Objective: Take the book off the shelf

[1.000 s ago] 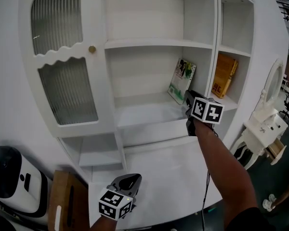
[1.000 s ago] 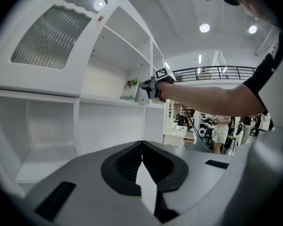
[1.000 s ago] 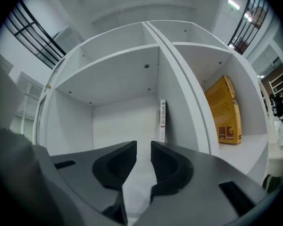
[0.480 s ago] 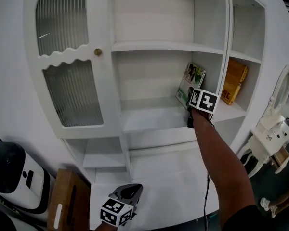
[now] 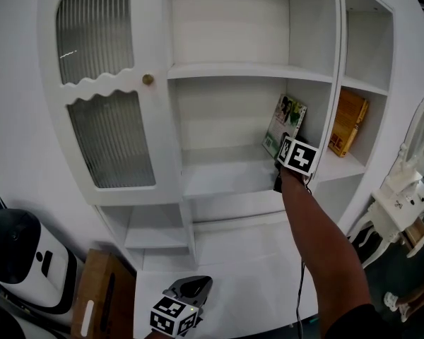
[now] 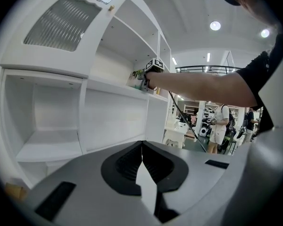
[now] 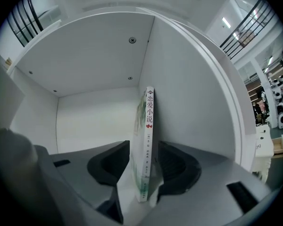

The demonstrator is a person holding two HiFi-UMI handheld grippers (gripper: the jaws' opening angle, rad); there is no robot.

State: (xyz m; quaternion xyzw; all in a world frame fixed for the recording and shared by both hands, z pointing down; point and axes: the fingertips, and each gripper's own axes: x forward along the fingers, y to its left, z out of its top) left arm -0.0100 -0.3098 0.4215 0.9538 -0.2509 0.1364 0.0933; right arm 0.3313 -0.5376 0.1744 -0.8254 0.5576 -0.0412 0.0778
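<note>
head view: green book (image 5: 288,124) leaning at right end of middle shelf (image 5: 219,179); right gripper (image 5: 287,155) at its near edge; left gripper (image 5: 191,286) low, near.
left gripper view: jaws together, nothing held.
right gripper view: jaws just opened, apart; book upright between them, pads not pressing it.

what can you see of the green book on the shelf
The book is a thin, closed paperback with a green and white picture cover and a white spine printed with dark characters and small red hearts. It stands on its lower edge on the middle shelf, tilted so that its top leans against the compartment's right wall. Its spine faces the right gripper, whose jaws have just been opening. They stand either side of the spine with a gap on each side, not pressing it.
</note>
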